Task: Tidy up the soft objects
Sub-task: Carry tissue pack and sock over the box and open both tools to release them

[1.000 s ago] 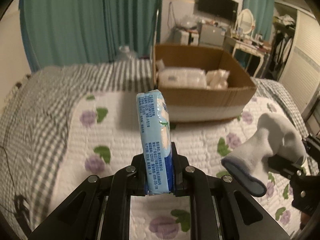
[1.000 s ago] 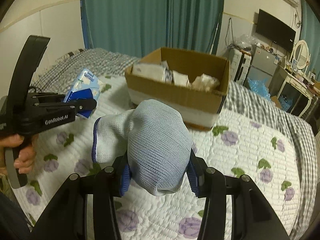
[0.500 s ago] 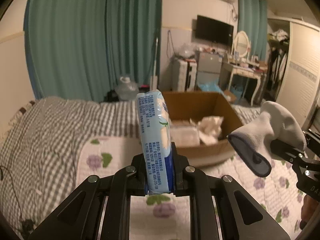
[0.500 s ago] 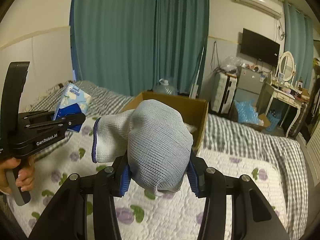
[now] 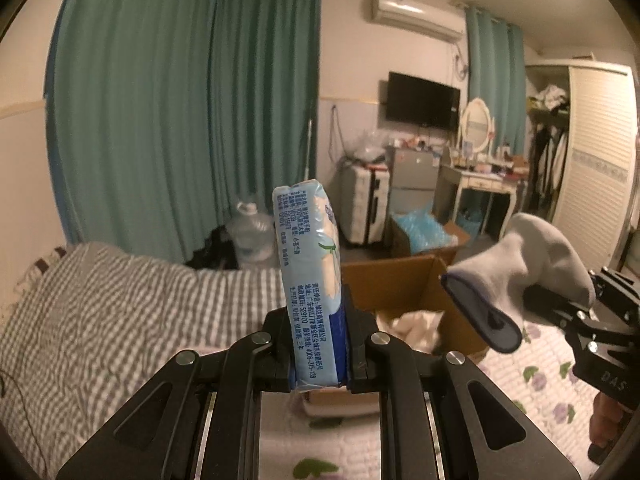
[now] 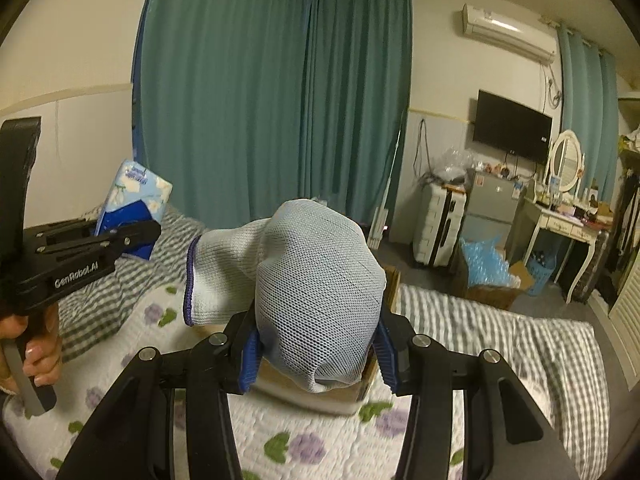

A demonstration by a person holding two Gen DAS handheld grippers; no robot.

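A light-blue tissue pack [image 5: 310, 280] stands upright between the pads of my left gripper [image 5: 318, 356], which is shut on it. In the right wrist view the same tissue pack [image 6: 136, 204] shows at the left, held up by the left gripper [image 6: 132, 236]. My right gripper [image 6: 316, 352] is shut on a grey rolled sock [image 6: 316, 292] with a blue cuff. That sock [image 5: 516, 276] appears at the right of the left wrist view. Behind and below both stands an open cardboard box [image 5: 404, 284] on the bed, with white soft items [image 5: 412, 328] inside. The sock hides most of the box [image 6: 394, 280] in the right wrist view.
The bed has a floral quilt [image 6: 320, 444] and a grey checked blanket [image 5: 100, 312]. Teal curtains [image 5: 180, 120] hang behind. Beyond the bed stand a water jug [image 5: 250, 234], a suitcase [image 5: 366, 204], a dressing table [image 6: 560, 220] and another box of blue wrap [image 6: 488, 276]. A person's hand [image 6: 36, 352] grips the left handle.
Both grippers have risen and tilted upward with their loads still held. The box has dropped low in both views, and more of the room behind shows.
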